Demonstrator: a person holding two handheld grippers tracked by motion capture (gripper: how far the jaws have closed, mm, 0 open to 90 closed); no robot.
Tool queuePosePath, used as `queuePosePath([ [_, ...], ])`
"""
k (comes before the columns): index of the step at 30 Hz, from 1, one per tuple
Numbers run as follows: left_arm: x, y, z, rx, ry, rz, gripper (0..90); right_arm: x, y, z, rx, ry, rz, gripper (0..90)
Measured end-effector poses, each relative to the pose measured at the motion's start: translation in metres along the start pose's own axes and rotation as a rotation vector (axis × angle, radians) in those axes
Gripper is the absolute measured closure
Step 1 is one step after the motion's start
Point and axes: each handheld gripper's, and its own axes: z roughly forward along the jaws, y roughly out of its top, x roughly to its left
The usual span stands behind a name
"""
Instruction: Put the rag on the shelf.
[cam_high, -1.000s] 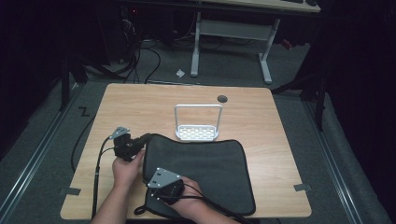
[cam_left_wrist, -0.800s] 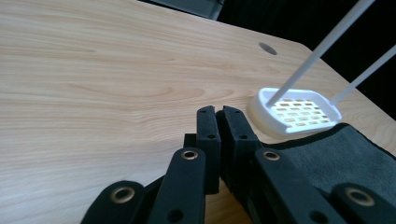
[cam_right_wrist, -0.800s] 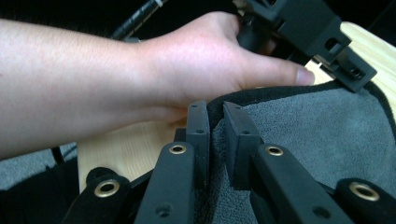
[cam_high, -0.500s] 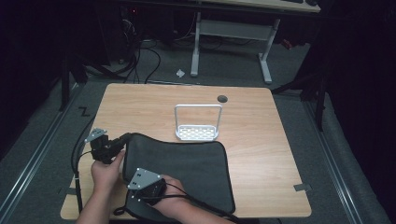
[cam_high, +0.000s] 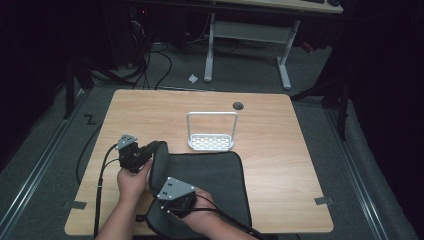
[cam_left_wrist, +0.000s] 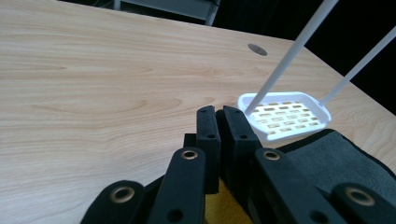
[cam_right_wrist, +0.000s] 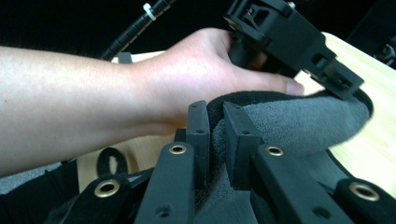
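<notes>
A dark grey cloth (cam_high: 210, 185) lies on the near part of the wooden table (cam_high: 280, 150), and its left edge stands curled up off the wood. My left gripper (cam_high: 156, 148) pinches the far left corner; in the left gripper view its jaws (cam_left_wrist: 219, 135) are pressed together with the cloth (cam_left_wrist: 336, 158) beside and under them. My right gripper (cam_high: 164, 191) grips the near left edge. In the right gripper view its jaws (cam_right_wrist: 215, 135) clamp a fold of cloth (cam_right_wrist: 289, 126), with the other hand (cam_right_wrist: 196, 74) and gripper behind.
A white perforated tray with a tall wire handle (cam_high: 211, 136) stands just beyond the cloth's far edge, also close ahead in the left gripper view (cam_left_wrist: 285, 114). A round cable hole (cam_high: 238, 105) sits near the table's back edge. Cables trail off the table's left side.
Both grippers dragged the cloth leftward and nearer across the table, then came back right. The left edge, flat before, now stands curled up.
</notes>
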Motion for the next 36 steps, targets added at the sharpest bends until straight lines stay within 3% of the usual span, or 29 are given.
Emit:
queuePosePath([
  [2,-0.005,0.002,0.003,0.002,-0.002,-0.004,86.0,-0.004,-0.005,-0.008,0.0,-0.014,0.003,82.2],
  [8,-0.025,0.007,0.012,0.009,0.0,0.036,85.9,-0.014,-0.02,-0.03,-0.003,-0.049,0.024,82.3],
  [17,-0.069,0.012,0.039,0.033,-0.036,0.094,85.7,-0.035,-0.05,-0.071,-0.012,-0.116,0.075,82.2],
  [18,-0.069,0.012,0.039,0.033,-0.036,0.094,85.7,-0.035,-0.05,-0.071,-0.012,-0.116,0.075,82.2],
  [19,-0.08,0.011,0.045,0.042,-0.043,0.106,85.7,-0.038,-0.055,-0.079,-0.01,-0.129,0.084,82.2],
  [27,-0.113,0.009,0.07,0.081,-0.069,0.133,85.5,-0.051,-0.082,-0.108,0.027,-0.163,0.126,82.2],
  [32,-0.124,0.01,0.081,0.093,-0.09,0.135,85.4,-0.059,-0.098,-0.119,0.055,-0.182,0.164,82.1],
  [36,-0.133,0.01,0.093,0.136,-0.089,0.155,85.3,-0.063,-0.105,-0.123,0.07,-0.186,0.175,82.0],
])
